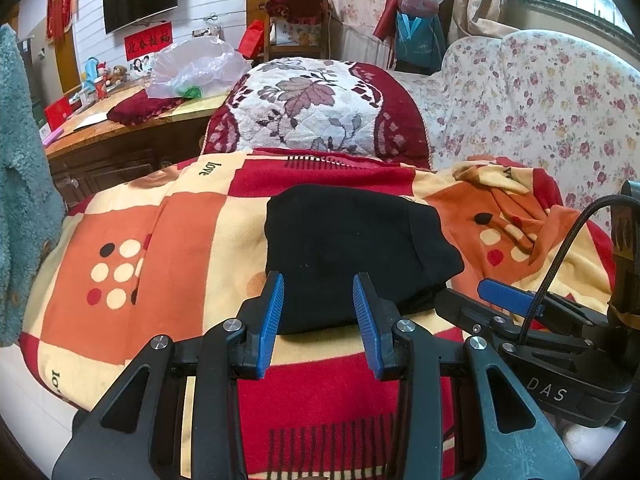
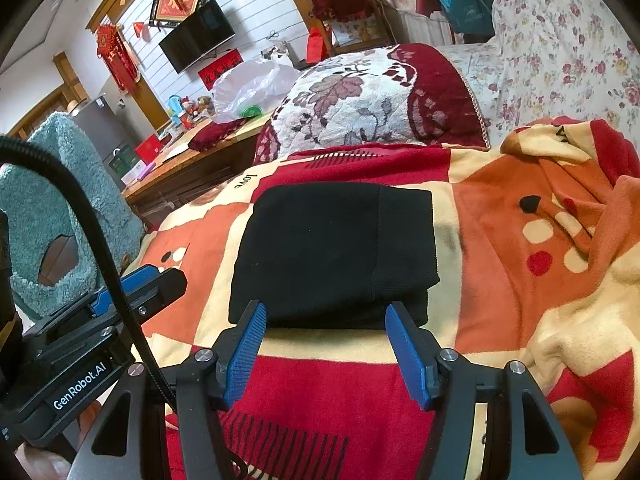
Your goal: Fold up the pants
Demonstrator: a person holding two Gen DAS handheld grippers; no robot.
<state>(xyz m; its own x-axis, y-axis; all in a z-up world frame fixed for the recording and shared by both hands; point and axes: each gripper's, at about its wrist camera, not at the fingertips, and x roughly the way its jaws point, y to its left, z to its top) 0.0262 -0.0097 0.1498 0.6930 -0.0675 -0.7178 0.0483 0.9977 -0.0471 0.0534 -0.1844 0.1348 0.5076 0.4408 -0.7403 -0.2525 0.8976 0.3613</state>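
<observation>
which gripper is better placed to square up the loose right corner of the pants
Right, probably. The right gripper is open at the near edge of the pants, its fingers close to that corner. The left gripper sits further left.

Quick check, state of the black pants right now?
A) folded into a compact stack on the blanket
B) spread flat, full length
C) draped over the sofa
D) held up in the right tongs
A: the black pants lie as a layered rectangular stack on the blanket, with the left tongs and right tongs both open and empty just short of it.

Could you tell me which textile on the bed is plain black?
The folded black pants; the checked fleece blanket beneath is red, orange and cream, the quilted cushion floral.
</observation>
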